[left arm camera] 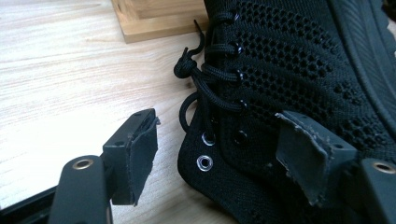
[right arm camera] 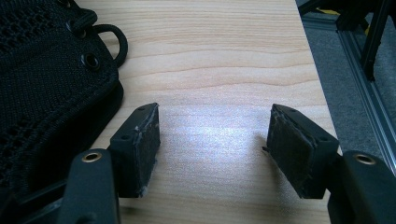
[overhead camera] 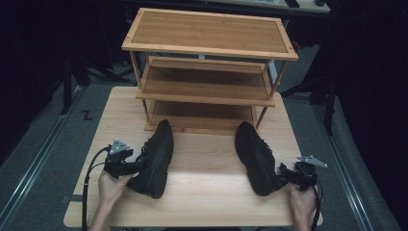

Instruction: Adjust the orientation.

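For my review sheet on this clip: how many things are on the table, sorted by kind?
Black shoes: 2, left shoe and right shoe
Wooden shelf racks: 1, rack standing at the far edge of the table
Total: 3

Bare table [overhead camera: 207,159] between my two black shoes, left shoe [overhead camera: 156,159] and right shoe [overhead camera: 255,159], gives passage; wooden rack [overhead camera: 207,82] blocks the far side.
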`<state>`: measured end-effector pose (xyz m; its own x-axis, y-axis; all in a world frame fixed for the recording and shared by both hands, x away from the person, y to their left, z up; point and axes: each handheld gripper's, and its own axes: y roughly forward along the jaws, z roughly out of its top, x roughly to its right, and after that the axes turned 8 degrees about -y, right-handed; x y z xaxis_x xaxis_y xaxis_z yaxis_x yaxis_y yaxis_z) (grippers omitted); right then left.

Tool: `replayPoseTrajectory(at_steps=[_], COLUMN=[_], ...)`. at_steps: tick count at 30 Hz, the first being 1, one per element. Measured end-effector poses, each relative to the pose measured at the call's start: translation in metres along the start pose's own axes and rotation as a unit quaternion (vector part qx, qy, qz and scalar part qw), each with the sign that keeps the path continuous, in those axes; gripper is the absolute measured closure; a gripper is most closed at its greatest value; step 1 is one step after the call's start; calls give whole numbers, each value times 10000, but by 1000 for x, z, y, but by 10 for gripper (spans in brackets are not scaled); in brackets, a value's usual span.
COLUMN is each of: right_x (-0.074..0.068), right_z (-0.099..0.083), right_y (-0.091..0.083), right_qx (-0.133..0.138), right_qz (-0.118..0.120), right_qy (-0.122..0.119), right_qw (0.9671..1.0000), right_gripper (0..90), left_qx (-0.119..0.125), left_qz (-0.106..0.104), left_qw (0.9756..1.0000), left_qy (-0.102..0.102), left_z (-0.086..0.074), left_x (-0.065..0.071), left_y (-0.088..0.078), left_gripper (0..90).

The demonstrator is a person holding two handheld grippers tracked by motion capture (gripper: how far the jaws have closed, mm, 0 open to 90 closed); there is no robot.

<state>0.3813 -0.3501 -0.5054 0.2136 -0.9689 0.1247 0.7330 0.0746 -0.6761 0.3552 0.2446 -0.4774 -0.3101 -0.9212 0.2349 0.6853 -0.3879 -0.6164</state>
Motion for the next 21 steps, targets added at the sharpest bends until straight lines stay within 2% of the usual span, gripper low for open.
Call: replayPoseTrajectory(at_steps=[14,21], right_x=[0,0], right_z=[0,0], right_y=[0,0], right_qx=[1,1], right_qz=[3,2], right_qy=[-3,-4], right_qw=[10000,10000], right_gripper=[347,347], left_qx=[77,112], left_qz=[-74,-105], left_qw=[9999,9998], left_qy=[118,88], left_z=[6,7], left_x=[10,14], left_y=[-2,-3], left_gripper=[296,313])
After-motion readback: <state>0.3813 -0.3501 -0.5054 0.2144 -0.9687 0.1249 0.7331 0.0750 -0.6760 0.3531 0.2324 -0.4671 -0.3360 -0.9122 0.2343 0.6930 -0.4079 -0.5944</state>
